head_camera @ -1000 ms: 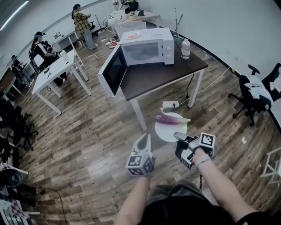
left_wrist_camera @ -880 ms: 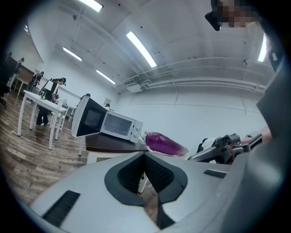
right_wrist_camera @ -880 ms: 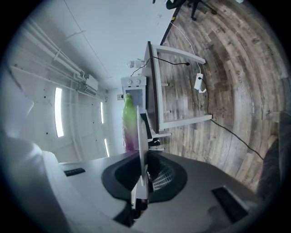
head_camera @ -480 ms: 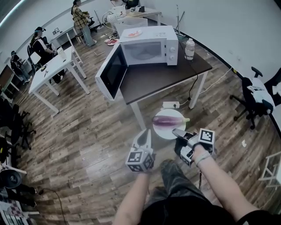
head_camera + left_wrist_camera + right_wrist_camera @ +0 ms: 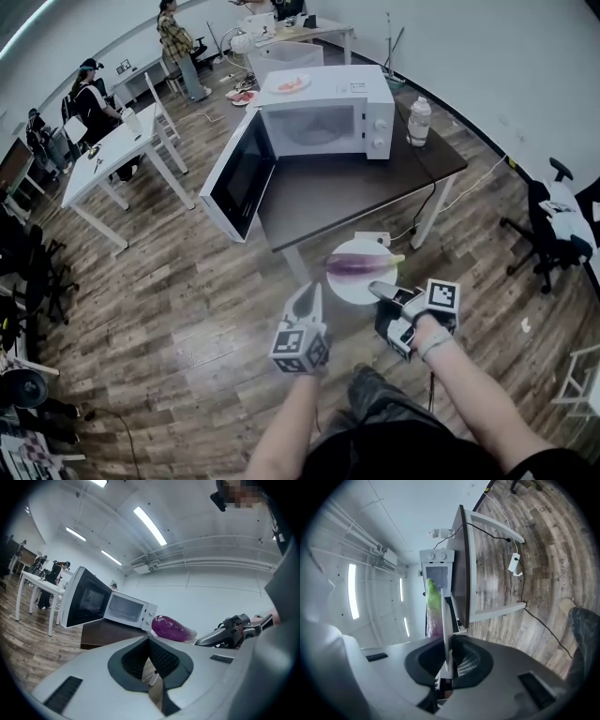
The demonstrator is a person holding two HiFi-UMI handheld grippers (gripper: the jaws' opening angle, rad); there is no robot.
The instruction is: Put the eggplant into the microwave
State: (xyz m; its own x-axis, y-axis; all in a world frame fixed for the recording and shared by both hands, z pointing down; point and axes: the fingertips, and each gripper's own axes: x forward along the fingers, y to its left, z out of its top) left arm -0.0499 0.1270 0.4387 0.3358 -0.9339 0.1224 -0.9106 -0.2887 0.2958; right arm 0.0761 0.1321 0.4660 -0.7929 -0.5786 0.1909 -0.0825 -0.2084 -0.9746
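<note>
A purple eggplant (image 5: pixel 358 264) with a green stem lies on a white plate (image 5: pixel 349 291). My right gripper (image 5: pixel 380 292) is shut on the plate's near rim and holds it level above the floor. In the right gripper view the plate (image 5: pixel 446 620) shows edge-on between the pads, with the eggplant (image 5: pixel 433 605) on it. The left gripper (image 5: pixel 307 298) is shut and holds nothing, just left of the plate. The white microwave (image 5: pixel 323 117) stands on the dark table (image 5: pixel 366 183) ahead, its door (image 5: pixel 236 173) swung wide open to the left. The left gripper view shows the eggplant (image 5: pixel 171 627) in front of the microwave (image 5: pixel 129 611).
A water bottle (image 5: pixel 419 120) stands on the table right of the microwave, and a plate of food (image 5: pixel 286 84) sits on top of it. A power strip (image 5: pixel 373 238) lies on the floor under the table. An office chair (image 5: pixel 553 225) is at the right; white tables and people are at the back left.
Both grippers and the plate with the eggplant have moved toward the table; the microwave and table now look nearer and larger. The grip on the plate is unchanged.
</note>
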